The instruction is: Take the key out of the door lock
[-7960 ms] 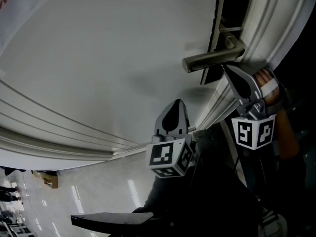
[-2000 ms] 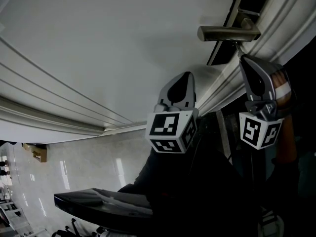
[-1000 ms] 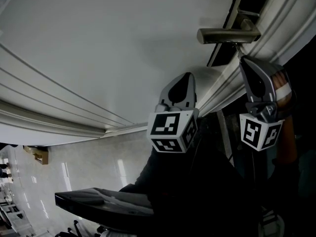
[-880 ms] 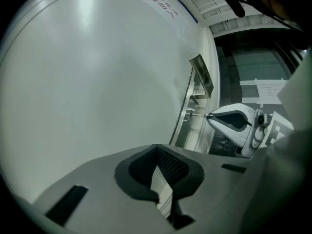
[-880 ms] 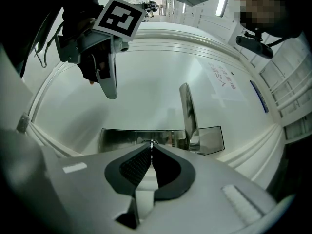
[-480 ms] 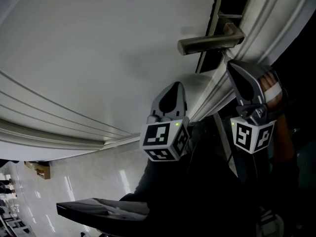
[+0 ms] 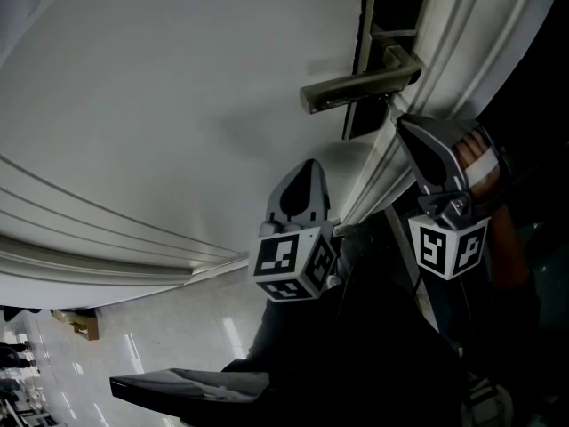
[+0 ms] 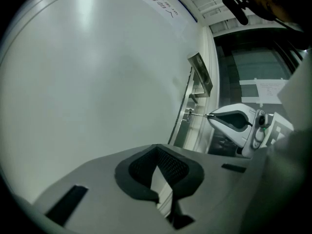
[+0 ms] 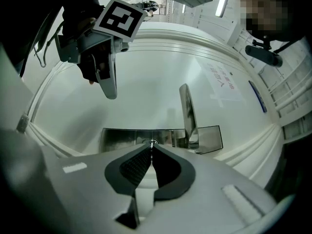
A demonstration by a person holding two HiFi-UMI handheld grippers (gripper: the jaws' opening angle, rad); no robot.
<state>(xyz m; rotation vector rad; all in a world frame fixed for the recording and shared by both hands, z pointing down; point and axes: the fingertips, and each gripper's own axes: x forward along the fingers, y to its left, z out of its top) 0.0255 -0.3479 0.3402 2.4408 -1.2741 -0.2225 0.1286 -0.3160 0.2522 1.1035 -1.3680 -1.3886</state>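
Note:
A thin metal key bridges the short gap between the keyhole in the steel lock plate and my right gripper, which is shut on its head. In the right gripper view the closed jaws point at the lock plate, with the key showing only as a sliver at their tip. In the head view the right gripper sits just under the lever handle. My left gripper hangs lower left beside the white door, shut and empty.
The lever handle juts out just right of the keyhole. Moulded door-frame trim runs along the door's lower edge. A glossy floor lies below, and a dark opening lies past the door's edge.
The head view has swung, so the handle and both grippers sit further left in frame. Relative to the door, both grippers hold about the same places.

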